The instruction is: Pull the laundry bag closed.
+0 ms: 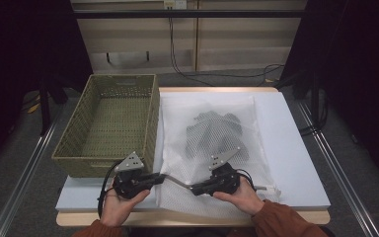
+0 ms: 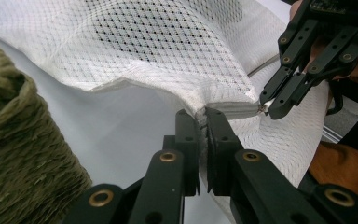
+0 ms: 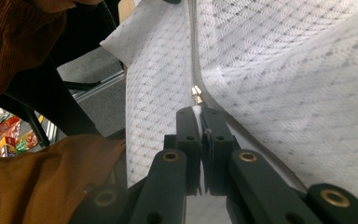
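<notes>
Your left gripper (image 1: 162, 176) clamped on bag (image 1: 212, 143) corner at zipper end; in left gripper view jaws pinch edge seam of bag (image 2: 168, 51). Your right gripper (image 1: 193, 188) closed on zipper pull (image 3: 196, 94), seen just past jaw tips in right gripper view; also visible in left gripper view (image 2: 265, 106) nipping zipper end. Bag is white mesh, dark item inside, lying on white mat (image 1: 296, 148), near edge lifted between grippers. Basket (image 1: 108, 123) just left of bag, touching mat.
</notes>
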The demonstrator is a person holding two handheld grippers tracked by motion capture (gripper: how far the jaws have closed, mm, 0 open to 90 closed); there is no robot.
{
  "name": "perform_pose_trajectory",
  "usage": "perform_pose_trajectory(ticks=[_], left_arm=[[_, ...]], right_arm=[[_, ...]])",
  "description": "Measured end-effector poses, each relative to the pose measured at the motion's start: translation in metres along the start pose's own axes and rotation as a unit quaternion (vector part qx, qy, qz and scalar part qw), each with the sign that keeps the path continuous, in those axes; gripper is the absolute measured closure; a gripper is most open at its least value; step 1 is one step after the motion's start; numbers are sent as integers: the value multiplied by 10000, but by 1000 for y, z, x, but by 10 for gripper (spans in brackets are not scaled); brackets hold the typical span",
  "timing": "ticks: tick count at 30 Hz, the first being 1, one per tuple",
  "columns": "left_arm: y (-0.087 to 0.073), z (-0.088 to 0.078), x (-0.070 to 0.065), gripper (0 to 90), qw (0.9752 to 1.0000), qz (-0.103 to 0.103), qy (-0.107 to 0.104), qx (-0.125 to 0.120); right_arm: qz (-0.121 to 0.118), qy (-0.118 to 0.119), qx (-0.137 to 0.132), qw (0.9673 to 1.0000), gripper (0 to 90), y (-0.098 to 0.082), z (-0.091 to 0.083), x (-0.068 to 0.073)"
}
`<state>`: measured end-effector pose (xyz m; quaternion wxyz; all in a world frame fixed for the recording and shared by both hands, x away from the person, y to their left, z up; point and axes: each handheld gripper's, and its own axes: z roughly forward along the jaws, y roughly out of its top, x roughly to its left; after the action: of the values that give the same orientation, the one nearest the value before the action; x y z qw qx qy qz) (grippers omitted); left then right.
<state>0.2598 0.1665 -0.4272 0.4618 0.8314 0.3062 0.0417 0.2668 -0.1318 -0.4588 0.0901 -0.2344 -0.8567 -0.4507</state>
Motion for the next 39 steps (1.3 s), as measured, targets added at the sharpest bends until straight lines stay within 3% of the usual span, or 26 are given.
perform_pose_trajectory(ticks=[21, 39], left_arm=[[3, 2, 1, 852, 10000, 30, 19, 5], [5, 1, 2, 852, 10000, 7, 45, -36]], right_arm=[[-52, 14, 49, 10000, 878, -6, -8, 0], [44, -86, 68, 9999, 878, -19, -21, -5]])
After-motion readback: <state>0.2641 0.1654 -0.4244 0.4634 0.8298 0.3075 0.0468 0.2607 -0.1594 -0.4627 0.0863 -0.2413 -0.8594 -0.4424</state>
